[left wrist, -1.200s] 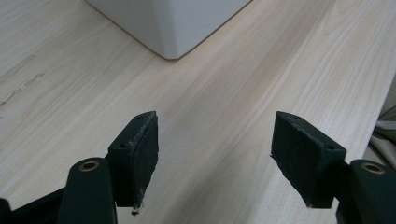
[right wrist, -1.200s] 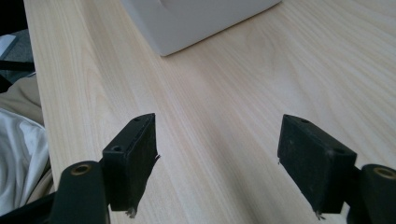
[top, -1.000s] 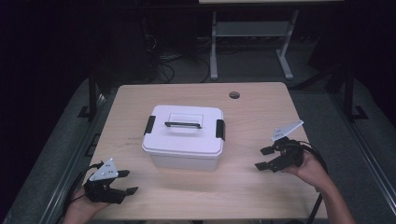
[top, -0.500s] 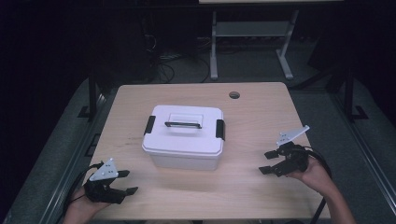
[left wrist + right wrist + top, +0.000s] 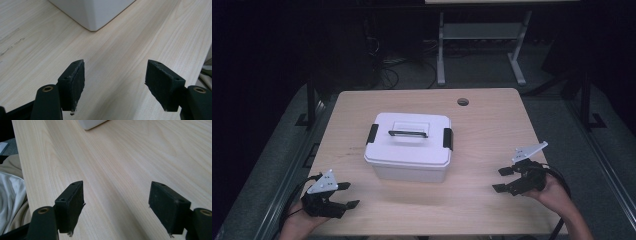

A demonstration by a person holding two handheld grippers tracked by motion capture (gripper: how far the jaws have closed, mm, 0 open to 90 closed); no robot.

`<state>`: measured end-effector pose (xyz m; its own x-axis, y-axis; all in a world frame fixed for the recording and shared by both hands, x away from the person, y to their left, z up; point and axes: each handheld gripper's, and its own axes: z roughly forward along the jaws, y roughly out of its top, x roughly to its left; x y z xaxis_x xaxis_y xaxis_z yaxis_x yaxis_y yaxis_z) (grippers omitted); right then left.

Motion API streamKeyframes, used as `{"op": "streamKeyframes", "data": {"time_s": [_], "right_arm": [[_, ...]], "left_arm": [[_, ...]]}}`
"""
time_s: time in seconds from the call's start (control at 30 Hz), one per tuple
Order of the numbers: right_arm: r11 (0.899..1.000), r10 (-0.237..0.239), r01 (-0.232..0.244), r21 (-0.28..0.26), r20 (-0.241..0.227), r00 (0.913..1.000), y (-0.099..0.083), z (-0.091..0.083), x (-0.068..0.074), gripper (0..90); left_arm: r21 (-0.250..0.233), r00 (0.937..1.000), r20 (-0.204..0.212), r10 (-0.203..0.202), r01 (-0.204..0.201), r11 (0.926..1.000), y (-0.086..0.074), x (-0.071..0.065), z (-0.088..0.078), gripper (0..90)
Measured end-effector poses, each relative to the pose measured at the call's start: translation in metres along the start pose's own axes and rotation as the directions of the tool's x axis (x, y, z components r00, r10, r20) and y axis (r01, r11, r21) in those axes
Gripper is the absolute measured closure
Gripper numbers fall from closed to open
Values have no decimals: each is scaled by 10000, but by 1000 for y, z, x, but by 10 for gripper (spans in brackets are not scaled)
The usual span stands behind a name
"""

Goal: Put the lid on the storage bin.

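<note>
Left gripper (image 5: 343,194) rests low at the near left corner of the worktop (image 5: 492,125), its jaws well apart with only bare wood between them. That worktop is pale, light-grained wood with rounded corners and a small round cable hole (image 5: 463,102) near its far edge. At its middle stands the white storage box (image 5: 408,146), lid on, with a dark handle (image 5: 408,133) on top and a black latch at each end; it lies well apart from both grippers, and the left gripper view catches one of its lower corners ahead of the jaws. Right gripper (image 5: 505,179) sits near the worktop's right edge, jaws spread wide and holding nothing. Around the worktop the room is dark, with grey floor, loose cables and the pale legs of a metal stand (image 5: 479,45) behind.
</note>
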<state>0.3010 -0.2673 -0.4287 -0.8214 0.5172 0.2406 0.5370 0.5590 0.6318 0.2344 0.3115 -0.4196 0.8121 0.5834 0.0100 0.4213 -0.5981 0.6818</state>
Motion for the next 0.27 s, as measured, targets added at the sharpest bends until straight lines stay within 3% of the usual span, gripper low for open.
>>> {"op": "streamKeyframes", "data": {"time_s": [0.27], "right_arm": [[9999, -131, 131, -74, 29, 9999, -4, -1, 6, 276]], "left_arm": [[22, 10000, 15, 8, -8, 10000, 1, 0, 1, 312]]}}
